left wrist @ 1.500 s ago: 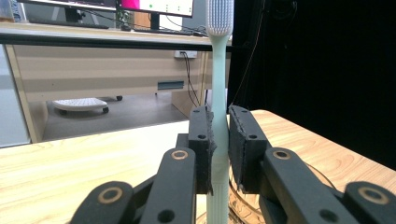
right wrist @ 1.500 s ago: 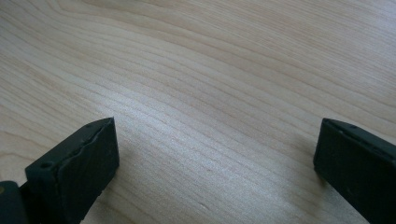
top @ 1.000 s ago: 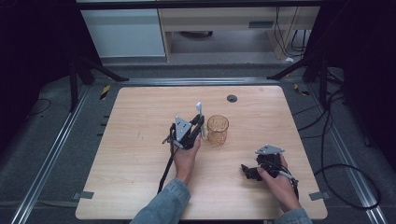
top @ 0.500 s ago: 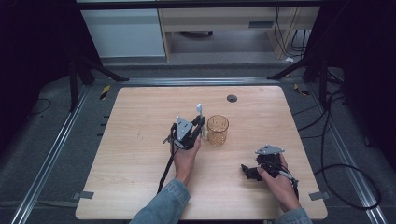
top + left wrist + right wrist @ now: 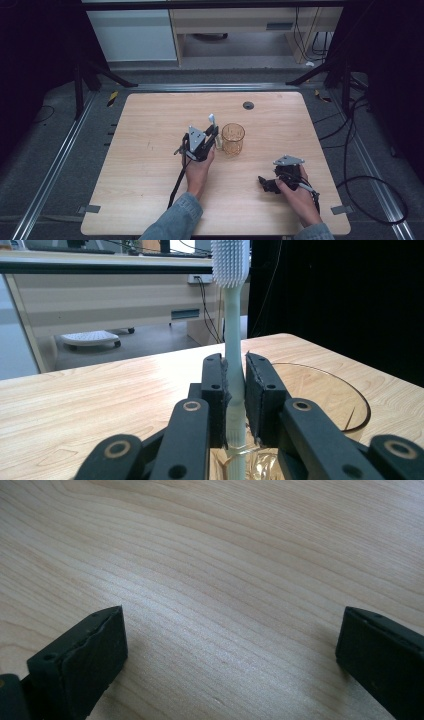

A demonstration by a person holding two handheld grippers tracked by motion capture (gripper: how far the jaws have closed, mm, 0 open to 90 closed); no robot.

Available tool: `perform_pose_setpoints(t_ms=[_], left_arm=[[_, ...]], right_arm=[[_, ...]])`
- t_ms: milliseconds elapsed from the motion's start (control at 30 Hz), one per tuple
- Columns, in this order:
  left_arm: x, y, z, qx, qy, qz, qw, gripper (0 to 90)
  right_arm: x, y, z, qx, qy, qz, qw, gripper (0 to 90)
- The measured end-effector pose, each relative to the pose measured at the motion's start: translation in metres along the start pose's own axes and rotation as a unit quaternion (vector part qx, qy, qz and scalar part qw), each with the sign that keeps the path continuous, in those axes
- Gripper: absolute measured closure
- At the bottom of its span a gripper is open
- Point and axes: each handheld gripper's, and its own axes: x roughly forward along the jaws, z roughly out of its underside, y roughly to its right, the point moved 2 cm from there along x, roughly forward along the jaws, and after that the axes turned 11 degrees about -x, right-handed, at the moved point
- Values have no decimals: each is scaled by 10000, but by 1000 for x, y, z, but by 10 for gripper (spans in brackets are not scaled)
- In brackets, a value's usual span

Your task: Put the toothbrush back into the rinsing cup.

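Left gripper (image 5: 214,134) clamped a pale-green toothbrush (image 5: 233,340) upright, just beside the amber glass cup (image 5: 233,138); right gripper (image 5: 265,184) rested spread, empty, on the table (image 5: 150,125). Likely next: lowering the brush squarely into the cup.

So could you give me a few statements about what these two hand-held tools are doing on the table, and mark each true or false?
1. The left tool grips a toothbrush by its handle. True.
2. The toothbrush lies flat on the table. False: it stands upright, bristles up.
3. The right tool holds the amber cup. False: its jaws are wide open over bare wood.
4. The cup stands beside the left tool. True.
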Motion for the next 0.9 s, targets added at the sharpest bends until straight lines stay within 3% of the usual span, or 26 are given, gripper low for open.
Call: perform_pose_setpoints(t_ms=[900], left_arm=[[3, -1, 6, 52, -244, -33, 9997, 788]], right_arm=[[0, 0, 0, 5, 3, -6, 10000, 5]])
